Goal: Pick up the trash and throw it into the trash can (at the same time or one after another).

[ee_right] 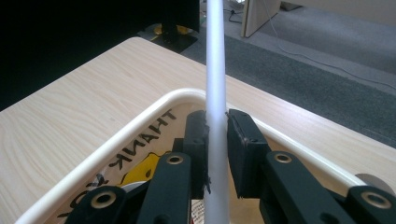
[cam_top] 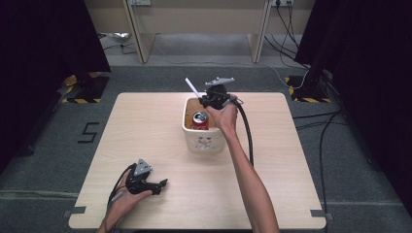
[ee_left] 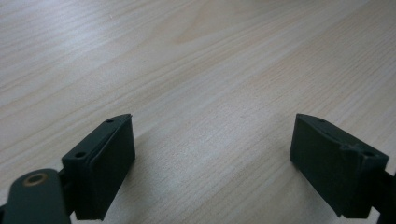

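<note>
Down at the near edge of the pale wooden table (cam_top: 145, 126), the left gripper (cam_top: 158, 185) rests low in the person's left hand (cam_top: 127, 194), its jaws spread wide with nothing between them. The left gripper view confirms it: two black pads (ee_left: 109, 163) standing well apart over bare wood grain.

Further out, the right gripper (cam_top: 203, 98) hovers over the far rim of the cream rectangular plastic basket (cam_top: 206, 143), held in the person's right hand (cam_top: 224, 116), with its black cable (cam_top: 248, 131) trailing back along the forearm. Its jaws are pinched tight on a thin white plastic straw (ee_right: 216, 74); the right gripper view shows the straw (cam_top: 192, 88) clamped squarely between both pads (ee_right: 243, 149), running up and out past the basket rim (ee_right: 140, 119). From the high view the straw sticks up from the jaws, tilted toward the far left, above the basket's back edge.

Inside the basket stands a red drinks can (cam_top: 200, 120), upright, silver top showing, just beside the right hand. Black lettering and a yellow patch mark the basket's inner wall (ee_right: 140, 149). Basket and left gripper sit well apart on the table.
</note>
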A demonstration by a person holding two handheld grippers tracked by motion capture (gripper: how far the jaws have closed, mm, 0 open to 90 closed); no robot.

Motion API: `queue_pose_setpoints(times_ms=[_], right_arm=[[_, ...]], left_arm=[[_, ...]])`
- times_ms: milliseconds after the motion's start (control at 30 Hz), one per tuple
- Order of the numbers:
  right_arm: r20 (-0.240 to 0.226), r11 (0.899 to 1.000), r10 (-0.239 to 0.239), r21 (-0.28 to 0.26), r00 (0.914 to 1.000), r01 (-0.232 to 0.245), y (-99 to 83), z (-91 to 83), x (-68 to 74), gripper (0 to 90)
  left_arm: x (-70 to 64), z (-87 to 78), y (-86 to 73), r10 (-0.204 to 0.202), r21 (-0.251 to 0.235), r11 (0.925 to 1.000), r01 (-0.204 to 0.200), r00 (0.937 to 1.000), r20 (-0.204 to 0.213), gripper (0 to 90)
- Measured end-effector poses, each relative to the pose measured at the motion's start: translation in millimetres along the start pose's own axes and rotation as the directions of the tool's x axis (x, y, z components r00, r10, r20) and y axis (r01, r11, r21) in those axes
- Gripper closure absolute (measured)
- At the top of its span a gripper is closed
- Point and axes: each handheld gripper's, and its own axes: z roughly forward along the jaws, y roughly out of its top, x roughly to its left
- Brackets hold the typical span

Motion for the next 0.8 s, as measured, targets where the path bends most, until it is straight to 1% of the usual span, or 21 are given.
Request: queue_pose_setpoints(times_ms=[67, 100, 133, 167, 233, 300, 333, 367, 533, 600, 700, 733, 800], right_arm=[[-0.001, 1.000, 0.003, 0.008, 1.0000, -0.003, -1.5, -0.2, -0.6, 75.0], [-0.001, 1.000, 0.003, 0.008, 1.0000, -0.003, -1.5, -0.2, -0.6, 75.0], [0.003, 1.000, 0.003, 0.014, 1.0000, -0.003, -1.6, -1.5, -0.3, 70.0], [0.003, 1.000, 0.003, 0.014, 1.0000, -0.003, -1.6, -1.5, -0.3, 70.0], [0.006, 1.000, 0.008, 0.011, 0.9999, -0.008, -1.4, -3.5, 0.6, 61.6], [0.002, 1.000, 0.007, 0.003, 1.0000, -0.007, -1.3, -7.1, 0.1, 57.3], [0.002, 1.000, 0.007, 0.003, 1.0000, -0.007, -1.3, -7.1, 0.1, 57.3], [0.003, 1.000, 0.009, 0.008, 1.0000, -0.009, -1.6, -10.5, -1.0, 54.7], [0.011, 1.000, 0.013, 0.008, 0.9999, -0.013, -4.1, -16.4, -3.5, 50.5], [0.012, 1.000, 0.020, 0.006, 0.9997, -0.020, -7.3, -21.7, -7.0, 47.5], [0.015, 1.000, 0.017, 0.007, 0.9997, -0.017, -8.8, -24.5, -9.0, 45.8], [0.020, 1.000, 0.023, -0.002, 0.9995, -0.023, -10.0, -28.8, -10.8, 44.1], [0.016, 1.000, 0.029, -0.012, 0.9994, -0.029, -10.7, -30.7, -11.6, 43.4]], left_arm=[[0.0, 0.0, 0.0, 0.000, 0.000, 1.0000, 0.000, 1.0000, 0.000, 13.2], [0.0, 0.0, 0.0, 0.000, 0.000, 1.0000, 0.000, 1.0000, 0.000, 13.2], [0.0, 0.0, 0.0, 0.000, 0.000, 1.0000, 0.000, 1.0000, 0.000, 13.2], [0.0, 0.0, 0.0, 0.000, 0.000, 1.0000, 0.000, 1.0000, 0.000, 13.2], [0.0, 0.1, 0.0, 0.000, -0.001, 1.0000, 0.000, 1.0000, 0.000, 13.2], [0.0, 0.0, 0.0, 0.000, 0.000, 1.0000, 0.000, 1.0000, 0.000, 13.2], [0.0, 0.0, 0.0, 0.000, 0.000, 1.0000, 0.000, 1.0000, 0.000, 13.2], [0.0, 0.0, 0.0, 0.000, 0.000, 1.0000, 0.000, 1.0000, 0.000, 13.2], [-0.1, 0.1, 0.0, -0.001, -0.002, 1.0000, 0.001, 1.0000, 0.000, 13.3], [-0.1, 0.0, 0.0, 0.000, 0.001, 1.0000, 0.000, 1.0000, 0.001, 13.2], [0.1, -0.1, 0.1, 0.002, 0.001, 1.0000, -0.002, 1.0000, 0.000, 13.3], [0.1, -0.2, 0.1, 0.003, 0.002, 1.0000, -0.003, 1.0000, 0.000, 13.2], [0.1, -0.2, 0.1, 0.003, 0.002, 1.0000, -0.003, 1.0000, 0.001, 13.2]])
